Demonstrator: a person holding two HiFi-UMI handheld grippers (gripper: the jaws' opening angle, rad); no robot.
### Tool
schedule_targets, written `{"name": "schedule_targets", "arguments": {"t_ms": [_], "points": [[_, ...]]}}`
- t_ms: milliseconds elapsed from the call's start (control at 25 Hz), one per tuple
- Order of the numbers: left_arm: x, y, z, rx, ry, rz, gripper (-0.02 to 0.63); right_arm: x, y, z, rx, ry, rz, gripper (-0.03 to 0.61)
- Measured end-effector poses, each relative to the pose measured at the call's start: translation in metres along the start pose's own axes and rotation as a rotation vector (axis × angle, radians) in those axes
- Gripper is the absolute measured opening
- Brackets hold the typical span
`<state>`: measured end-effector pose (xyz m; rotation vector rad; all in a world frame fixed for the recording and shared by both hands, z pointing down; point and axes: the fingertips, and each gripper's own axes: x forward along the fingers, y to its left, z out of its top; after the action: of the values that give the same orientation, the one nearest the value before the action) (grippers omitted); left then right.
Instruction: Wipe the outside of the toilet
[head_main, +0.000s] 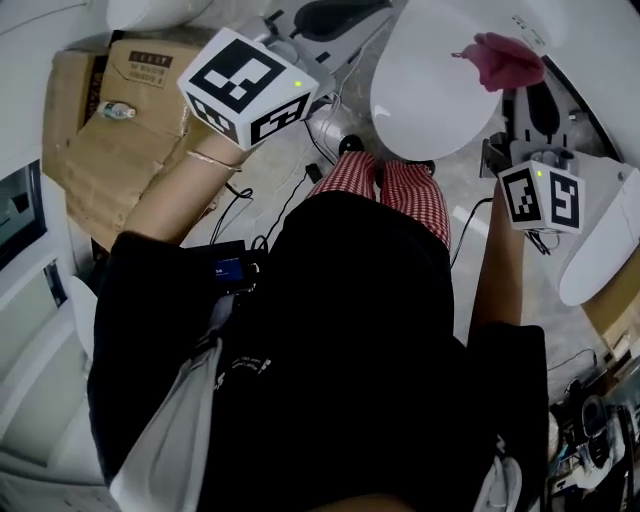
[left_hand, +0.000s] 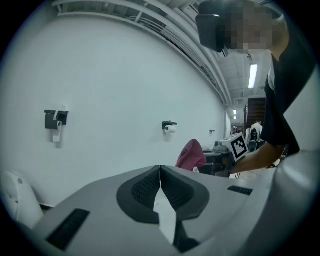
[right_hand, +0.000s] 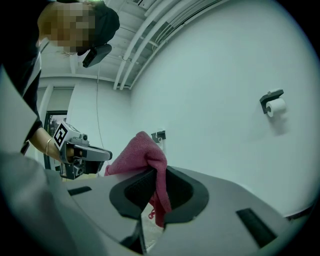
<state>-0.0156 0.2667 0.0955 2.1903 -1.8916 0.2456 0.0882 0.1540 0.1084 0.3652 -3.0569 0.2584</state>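
right gripper (right_hand: 156, 176) jaws clamped on pink cloth (right_hand: 140, 150), cloth at upper right edge of white toilet (head_main: 425, 95) lid in head view, contact unclear, left gripper (left_hand: 160, 172) jaws pressed together on nothing, raised over cardboard boxes (head_main: 120, 150)

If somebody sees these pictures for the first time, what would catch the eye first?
The pink cloth stands out most: the right tool is shut on it and holds it over the white toilet, at the top right of the head view. Next come the red checked trousers in the middle. The left tool, shut on nothing, is at the upper left above the cardboard boxes.
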Motion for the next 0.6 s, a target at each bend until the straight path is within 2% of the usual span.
{"name": "schedule_targets", "arguments": {"t_ms": [160,320,440,600], "points": [[0.008,-0.009,0.018,0.045,0.011,-0.006,0.011,-0.008,-0.019,0.009,-0.003,-0.019,0.004,0.061],[0.024,-0.008,0.037,0.058,-0.016,0.045,0.011,-0.013,-0.042,0.014,0.015,-0.041,0.012,0.061],[0.037,-0.006,0.048,0.05,-0.061,0.066,0.011,-0.013,-0.06,0.011,0.024,-0.032,-0.01,0.061],[0.056,-0.004,0.053,0.056,-0.066,0.065,0.011,-0.016,-0.08,0.008,0.047,-0.035,-0.061,0.061]]}}
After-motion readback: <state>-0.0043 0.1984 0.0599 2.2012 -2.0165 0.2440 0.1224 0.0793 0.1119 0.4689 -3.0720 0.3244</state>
